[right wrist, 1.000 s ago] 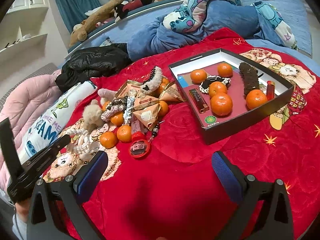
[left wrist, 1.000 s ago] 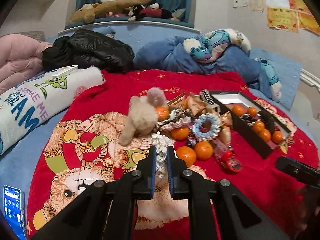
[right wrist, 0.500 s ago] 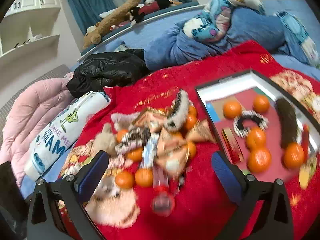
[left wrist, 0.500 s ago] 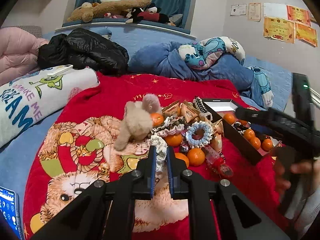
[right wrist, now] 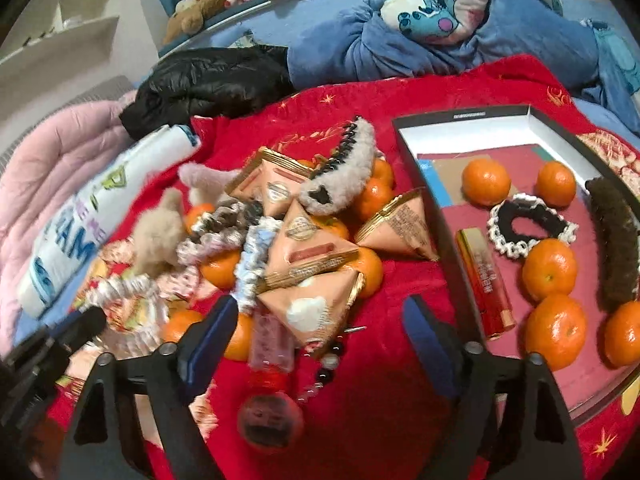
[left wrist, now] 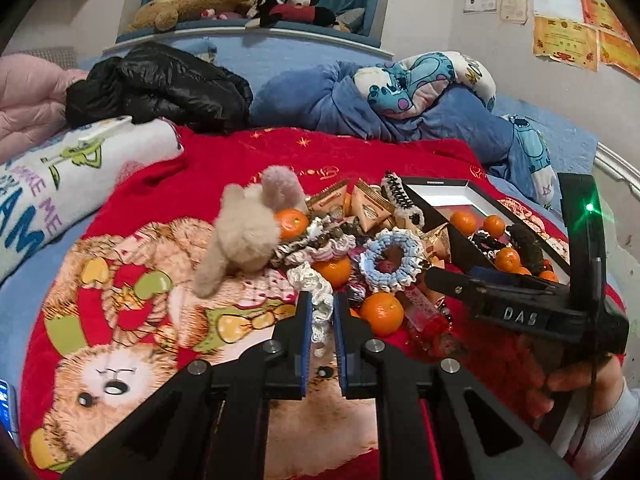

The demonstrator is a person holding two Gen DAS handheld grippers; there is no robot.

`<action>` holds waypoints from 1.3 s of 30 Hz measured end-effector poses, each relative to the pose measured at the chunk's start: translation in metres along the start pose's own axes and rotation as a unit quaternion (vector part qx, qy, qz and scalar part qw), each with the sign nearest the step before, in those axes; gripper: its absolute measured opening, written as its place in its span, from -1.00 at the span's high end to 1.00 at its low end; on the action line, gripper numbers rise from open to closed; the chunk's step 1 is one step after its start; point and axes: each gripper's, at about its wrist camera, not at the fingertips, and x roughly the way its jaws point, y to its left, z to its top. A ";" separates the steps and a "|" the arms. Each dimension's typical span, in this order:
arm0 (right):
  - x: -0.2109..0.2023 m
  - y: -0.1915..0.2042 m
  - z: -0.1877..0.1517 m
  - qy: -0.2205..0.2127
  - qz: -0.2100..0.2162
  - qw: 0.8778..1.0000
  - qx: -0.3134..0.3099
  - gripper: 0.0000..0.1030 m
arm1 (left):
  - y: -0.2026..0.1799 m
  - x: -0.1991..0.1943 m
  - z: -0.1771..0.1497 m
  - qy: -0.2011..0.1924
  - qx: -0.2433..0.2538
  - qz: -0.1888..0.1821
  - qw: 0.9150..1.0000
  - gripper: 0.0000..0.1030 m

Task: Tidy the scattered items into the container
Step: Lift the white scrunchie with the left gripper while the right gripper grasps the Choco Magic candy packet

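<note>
My left gripper (left wrist: 320,312) is shut on a white lace scrunchie (left wrist: 316,292) at the near edge of a pile on the red blanket. The pile holds tangerines (left wrist: 381,313), a blue scrunchie (left wrist: 394,260), a beige plush toy (left wrist: 244,232), triangular peach packets (right wrist: 316,312) and a fluffy hair claw (right wrist: 340,176). My right gripper (right wrist: 316,340) is open, low over a peach packet and a red-capped bottle (right wrist: 268,384). The black box (right wrist: 460,114) on the right holds several tangerines, a black scrunchie (right wrist: 532,228), a red tube (right wrist: 486,284) and a brown claw (right wrist: 614,240).
A black jacket (left wrist: 160,84), a white printed pillow (left wrist: 60,176) and a blue blanket with a Stitch plush (left wrist: 416,84) lie behind the pile. A phone (left wrist: 6,404) lies at the far left edge. The right gripper's body (left wrist: 520,308) crosses the left wrist view.
My right gripper has swung left from the box and dropped low over the pile. My left gripper stays shut on the white scrunchie and has barely moved.
</note>
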 end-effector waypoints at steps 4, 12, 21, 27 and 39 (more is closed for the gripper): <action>0.004 0.003 0.000 -0.002 0.000 1.000 -0.012 -0.56 | -0.005 0.008 0.000 0.010 -0.007 0.002 1.000 0.79; 0.003 0.006 -0.001 -0.005 0.002 1.000 -0.015 -0.52 | 0.006 0.001 0.000 0.007 -0.025 0.017 1.000 0.79; 0.016 0.005 -0.003 0.020 0.011 1.000 0.002 -0.06 | 0.004 0.001 -0.002 0.015 -0.006 0.038 0.999 0.79; 0.021 -0.004 0.001 0.016 0.017 0.999 0.025 0.05 | 0.001 0.000 -0.003 0.013 0.000 0.036 0.999 0.79; 0.014 -0.006 0.000 0.015 0.025 0.999 0.037 0.32 | 0.009 -0.007 -0.002 0.006 0.004 0.041 0.999 0.79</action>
